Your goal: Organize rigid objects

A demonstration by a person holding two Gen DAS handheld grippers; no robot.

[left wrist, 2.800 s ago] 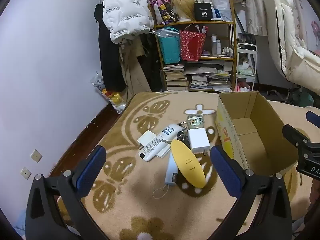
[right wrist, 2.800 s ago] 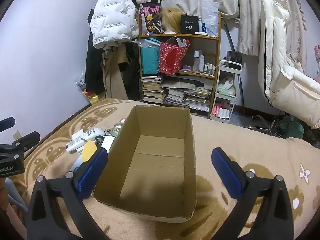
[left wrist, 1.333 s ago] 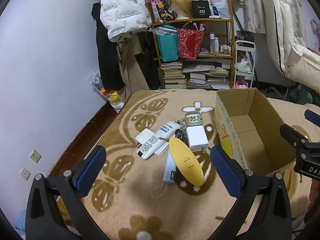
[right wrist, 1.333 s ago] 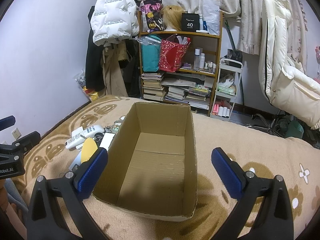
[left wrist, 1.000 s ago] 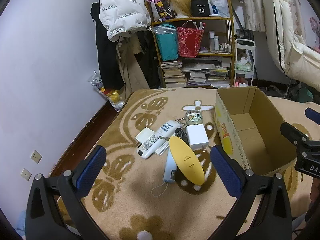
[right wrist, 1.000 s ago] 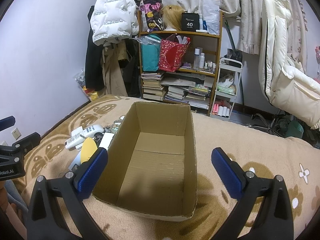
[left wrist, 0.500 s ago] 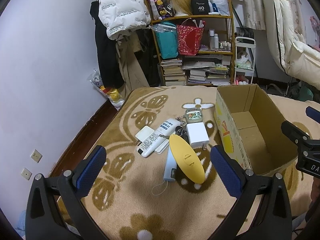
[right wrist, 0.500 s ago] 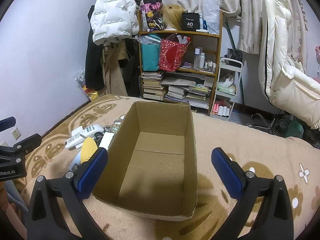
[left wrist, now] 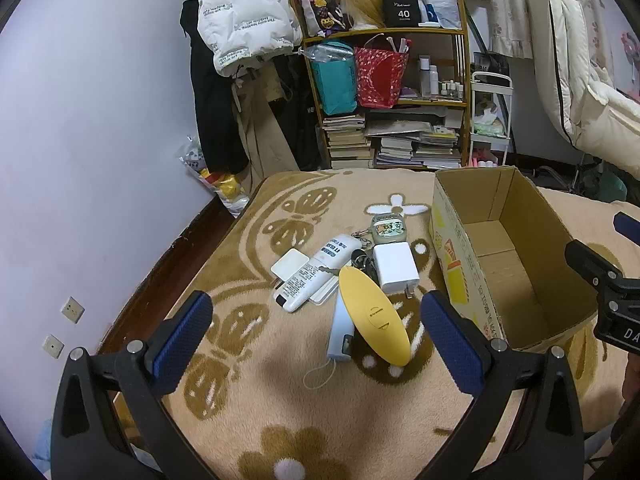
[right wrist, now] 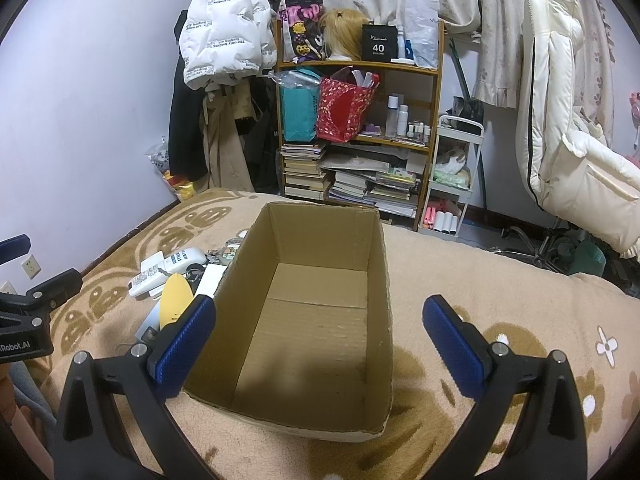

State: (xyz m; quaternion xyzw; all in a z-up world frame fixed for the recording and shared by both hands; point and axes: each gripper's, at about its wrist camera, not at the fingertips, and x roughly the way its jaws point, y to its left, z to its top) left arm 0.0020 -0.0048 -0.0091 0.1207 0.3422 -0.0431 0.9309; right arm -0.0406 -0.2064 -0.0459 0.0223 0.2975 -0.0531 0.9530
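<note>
A small pile lies on the tan blanket: a yellow oval case (left wrist: 374, 315), a white tube (left wrist: 318, 272), a white charger block (left wrist: 395, 266), a pale blue device (left wrist: 340, 330) with a cord, a small white card (left wrist: 290, 263) and a keychain case (left wrist: 387, 229). An empty cardboard box (left wrist: 516, 256) stands to their right. My left gripper (left wrist: 316, 342) hangs open just short of the pile, holding nothing. My right gripper (right wrist: 318, 346) is open over the box (right wrist: 320, 300), its near rim between the fingers. The yellow case (right wrist: 174, 296) and tube (right wrist: 168, 266) show left of the box.
A wooden shelf (left wrist: 384, 96) with books, bags and bottles stands behind the bed, beside hanging coats (left wrist: 240, 20). A white padded chair (right wrist: 576, 152) is at the right. The blanket's left edge (left wrist: 172, 264) drops to the floor by the wall.
The left view has risen and pulled back slightly, so the pile sits a little farther off. The right gripper has hardly moved. Nothing was picked up.
</note>
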